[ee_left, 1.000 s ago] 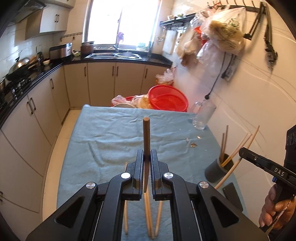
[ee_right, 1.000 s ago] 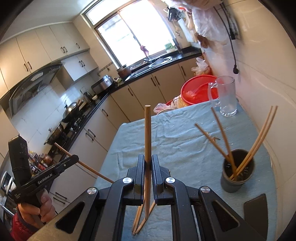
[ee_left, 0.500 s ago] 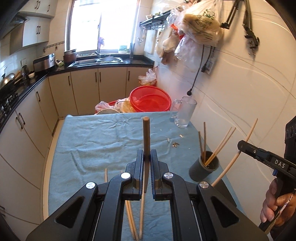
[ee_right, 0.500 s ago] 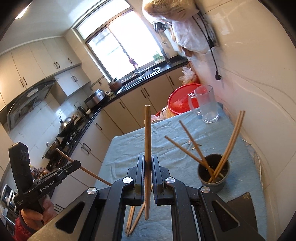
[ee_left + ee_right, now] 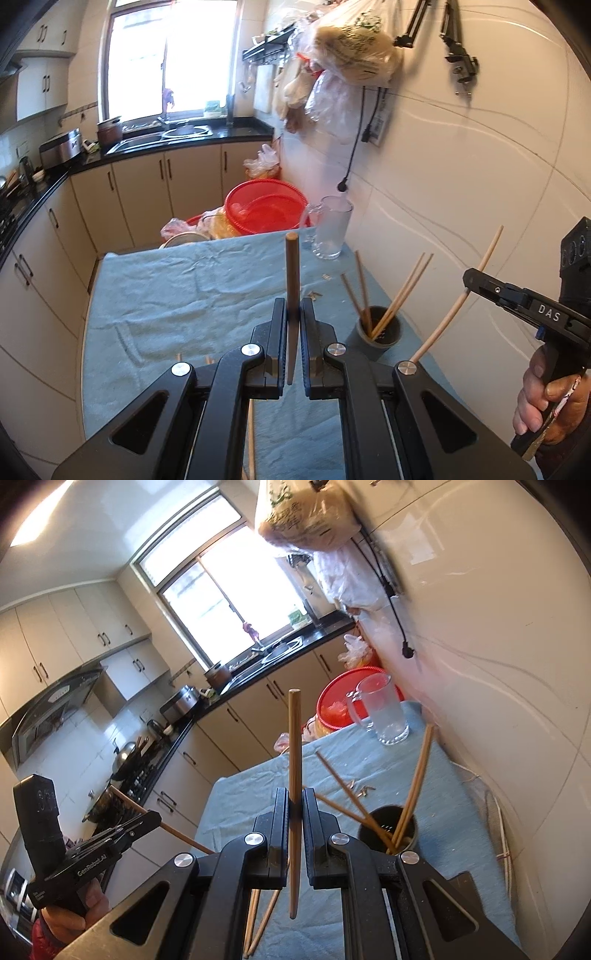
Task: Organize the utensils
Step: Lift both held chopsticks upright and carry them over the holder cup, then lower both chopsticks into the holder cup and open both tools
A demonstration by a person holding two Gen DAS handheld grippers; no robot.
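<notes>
- The left claw [image 5: 293, 314] is closed on a dark brown chopstick [image 5: 291, 273], which stands upright between its jaws, tip pointing to 12 o'clock in the left wrist view.
- The right claw [image 5: 294, 805] is likewise clamped shut on a lighter chopstick [image 5: 294, 746], upright, its lower end hanging below the jaws.
- From the left wrist, the right claw [image 5: 476, 280] shows at 3 o'clock, its pale chopstick [image 5: 461, 295] slanting up to 1 o'clock; the person's right hand [image 5: 550, 398] grips the handle at 4 o'clock.
- From the right wrist, the left claw [image 5: 147, 818] sits at 8 o'clock with its chopstick [image 5: 127, 801] crossing it; the left hand [image 5: 74, 915] holds it from below.
- A dark cup [image 5: 378, 330] stands on the surface at 3 o'clock of the left claw, with several chopsticks [image 5: 400, 295] leaning out of it; in the right wrist view the cup [image 5: 391, 829] lies just right of the jaws.
- Loose chopsticks [image 5: 258, 919] lie on the surface beneath the right claw.
- The surface [image 5: 184, 295] is covered by a wrinkled blue cloth, with small crumbs [image 5: 314, 294] near its middle.
- A glass mug [image 5: 332, 230] stands at the far right corner, a red basin [image 5: 264, 210] just beyond the far edge.
- A kitchen: cream cabinets [image 5: 140, 199], a black counter with sink [image 5: 184, 133] under a bright window [image 5: 170, 59], and plastic bags [image 5: 354, 40] hanging on the tiled wall at 1 o'clock.
</notes>
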